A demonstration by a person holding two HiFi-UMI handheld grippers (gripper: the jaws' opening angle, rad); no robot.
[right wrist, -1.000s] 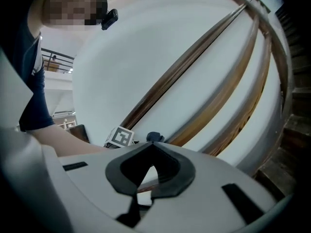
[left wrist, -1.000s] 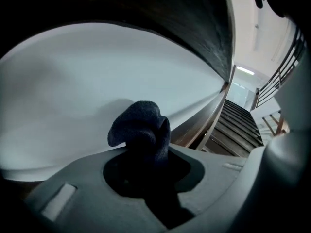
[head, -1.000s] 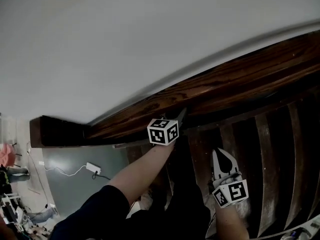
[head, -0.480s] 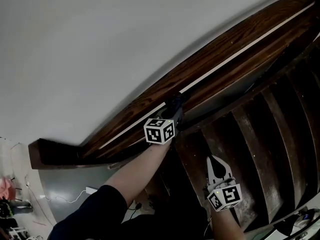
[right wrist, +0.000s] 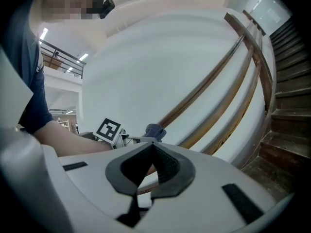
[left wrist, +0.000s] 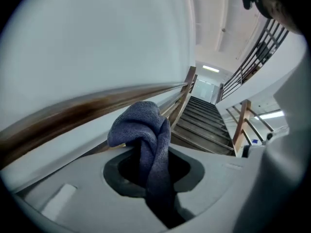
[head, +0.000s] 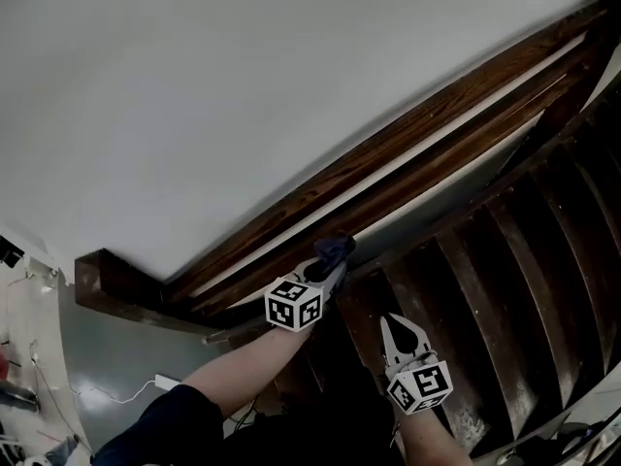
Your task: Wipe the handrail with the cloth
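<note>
A dark wooden handrail [head: 417, 129] runs diagonally along the white curved wall, from lower left to upper right in the head view. My left gripper [head: 330, 256] is shut on a blue-grey cloth [head: 334, 249], which sits against the handrail's lower edge. In the left gripper view the cloth [left wrist: 146, 135] bunches out between the jaws beside the handrail [left wrist: 73, 115]. My right gripper [head: 393, 328] hangs lower over the stairs, shut and holding nothing. The right gripper view shows the cloth [right wrist: 154, 129] and the handrail [right wrist: 214, 76] ahead.
Dark wooden stair treads [head: 524, 260] descend to the right of the rail. A grey floor [head: 116, 357] with a white cable lies at lower left. The left gripper view shows stairs [left wrist: 204, 120] rising to a landing with black railings [left wrist: 257, 52].
The head view has swung, so the handrail now runs higher and farther right. My left gripper with the cloth has slid slightly down-left along the rail. The right gripper has drifted lower.
</note>
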